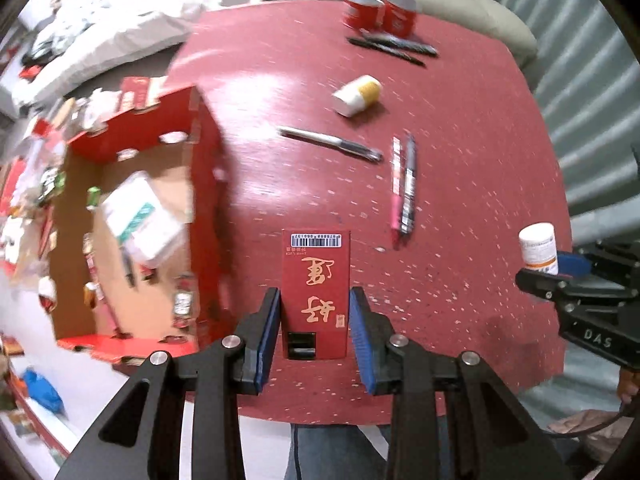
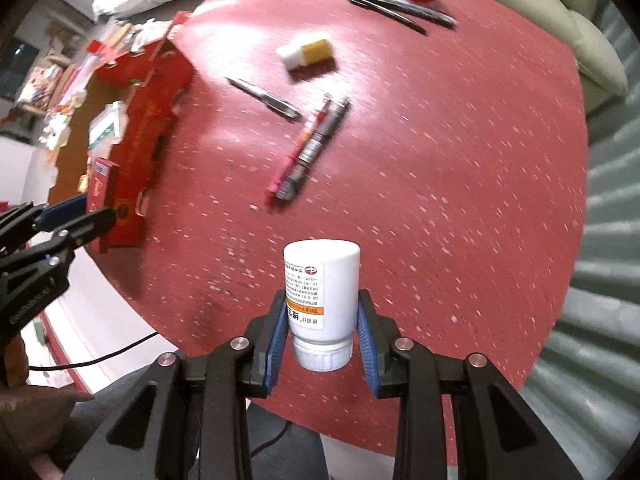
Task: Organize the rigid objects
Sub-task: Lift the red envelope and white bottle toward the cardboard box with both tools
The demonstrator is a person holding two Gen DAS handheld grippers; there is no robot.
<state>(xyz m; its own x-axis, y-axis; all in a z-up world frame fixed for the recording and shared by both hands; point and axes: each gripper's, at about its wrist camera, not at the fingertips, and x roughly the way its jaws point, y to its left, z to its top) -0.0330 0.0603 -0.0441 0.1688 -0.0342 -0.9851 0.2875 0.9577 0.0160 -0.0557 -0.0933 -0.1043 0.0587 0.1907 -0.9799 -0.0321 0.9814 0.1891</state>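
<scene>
**Two grips, one box: small goods head for the carton**

At the bottom centre of the left wrist view, the left gripper point(image 1: 314, 322) is closed on a red packet point(image 1: 316, 292), its blue pads pressing both long sides so the packet hangs clear of the tabletop point(image 1: 460, 300). The right gripper point(image 2: 323, 326), low in its own view, is likewise clamped on a white bottle point(image 2: 322, 300), held cap toward the camera and gripped near the neck, where the body is narrow enough to hold. Both look lifted for carrying. At left stands the open red box point(image 1: 208, 184), already holding a white carton point(image 1: 140, 216) and other small items, the likely destination. Farther up the tabletop lie a silver pen point(image 1: 332, 144), two markers point(image 1: 404, 184) side by side, and a tipped yellow-capped bottle point(image 1: 357, 95). At the far edge stand two red cans point(image 1: 380, 12) with dark pens point(image 1: 392, 46) just in front, all still unsorted.
</scene>
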